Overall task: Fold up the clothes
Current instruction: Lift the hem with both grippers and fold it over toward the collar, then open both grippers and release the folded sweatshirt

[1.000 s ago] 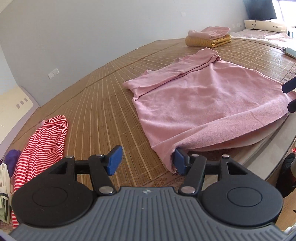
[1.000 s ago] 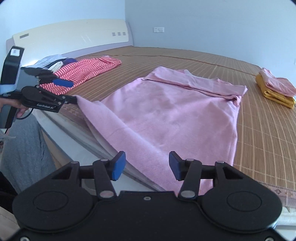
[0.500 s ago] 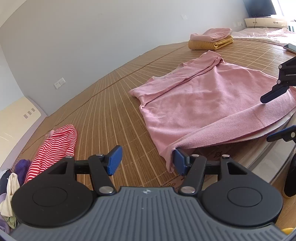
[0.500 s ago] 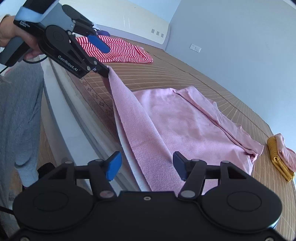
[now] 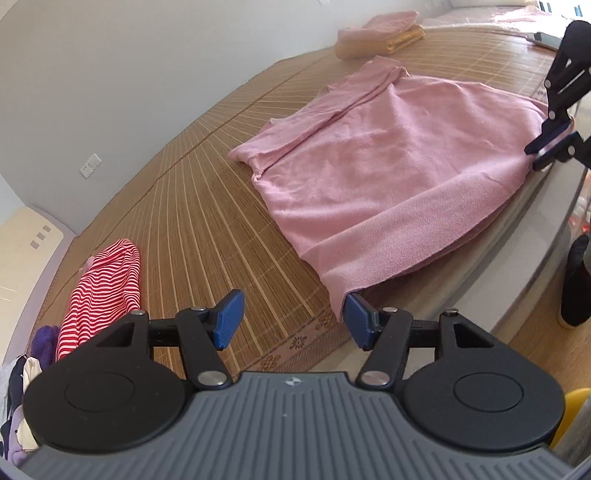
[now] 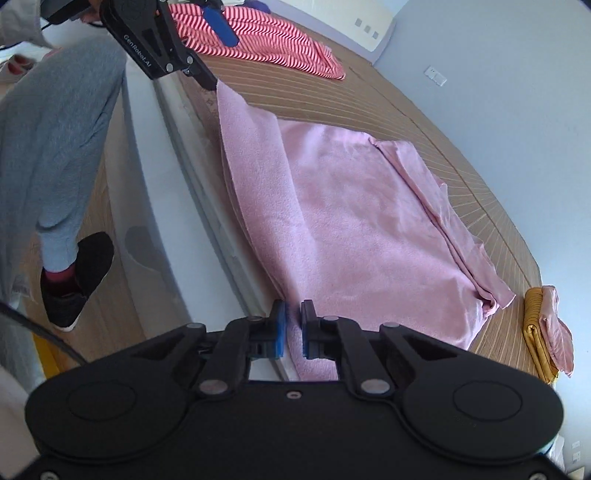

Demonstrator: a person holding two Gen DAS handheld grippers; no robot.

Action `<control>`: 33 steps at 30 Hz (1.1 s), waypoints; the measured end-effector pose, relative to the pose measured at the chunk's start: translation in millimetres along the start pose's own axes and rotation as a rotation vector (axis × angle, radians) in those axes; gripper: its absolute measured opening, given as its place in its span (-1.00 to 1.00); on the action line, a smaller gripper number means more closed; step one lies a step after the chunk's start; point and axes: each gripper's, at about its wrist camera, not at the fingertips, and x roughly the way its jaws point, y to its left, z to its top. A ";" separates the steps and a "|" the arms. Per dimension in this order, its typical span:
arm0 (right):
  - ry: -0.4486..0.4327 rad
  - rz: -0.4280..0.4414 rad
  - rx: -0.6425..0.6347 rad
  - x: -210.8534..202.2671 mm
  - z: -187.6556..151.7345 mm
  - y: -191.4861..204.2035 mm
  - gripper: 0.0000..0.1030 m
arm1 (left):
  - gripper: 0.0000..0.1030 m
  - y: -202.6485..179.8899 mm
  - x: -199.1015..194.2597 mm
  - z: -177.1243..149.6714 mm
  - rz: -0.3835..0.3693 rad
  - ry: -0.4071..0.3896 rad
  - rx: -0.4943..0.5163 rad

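Note:
A pink garment (image 5: 388,166) lies spread on the bamboo mat (image 5: 192,221), sleeves folded in along its far side, near hem at the bed edge. My left gripper (image 5: 293,319) is open; the hem's left corner rests against its right fingertip (image 5: 356,317) and is lifted slightly. The right wrist view shows the left gripper (image 6: 221,61) at the top with that raised corner on one finger. My right gripper (image 6: 291,325) is shut on the pink garment (image 6: 351,221) at the hem's other corner. It also shows as the right gripper (image 5: 548,146) at the left view's right edge.
A red-and-white striped garment (image 5: 103,284) lies on the mat's left, beside a pile of clothes (image 5: 22,373). A folded pink and yellow stack (image 5: 380,35) sits at the far end. A person's grey trouser leg (image 6: 55,147) and black shoe (image 6: 77,280) stand by the bed edge (image 6: 159,206).
My right gripper has come down to the hem and shut on it; it was open before. The left gripper stays open with the corner on its right finger.

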 end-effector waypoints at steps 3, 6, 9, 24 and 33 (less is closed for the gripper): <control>0.043 0.070 -0.018 -0.9 -7.4 2.9 -0.81 | 0.27 0.5 -6.5 -11.6 -0.005 0.048 0.026; 0.003 0.116 0.058 -11.2 -13.6 -5.4 -0.78 | 0.30 11.0 -13.1 -20.1 -0.023 0.052 -0.045; -0.051 0.079 0.188 -21.6 -15.8 -28.1 -0.53 | 0.36 22.9 -12.5 -16.5 -0.052 0.007 -0.142; -0.225 -0.107 0.941 40.9 -8.0 -225.8 -0.02 | 0.72 93.4 111.7 130.8 -0.199 -0.363 -0.510; -0.067 -0.247 1.095 159.1 -8.4 -275.6 -0.05 | 0.72 85.7 270.3 167.5 -0.198 -0.161 -0.687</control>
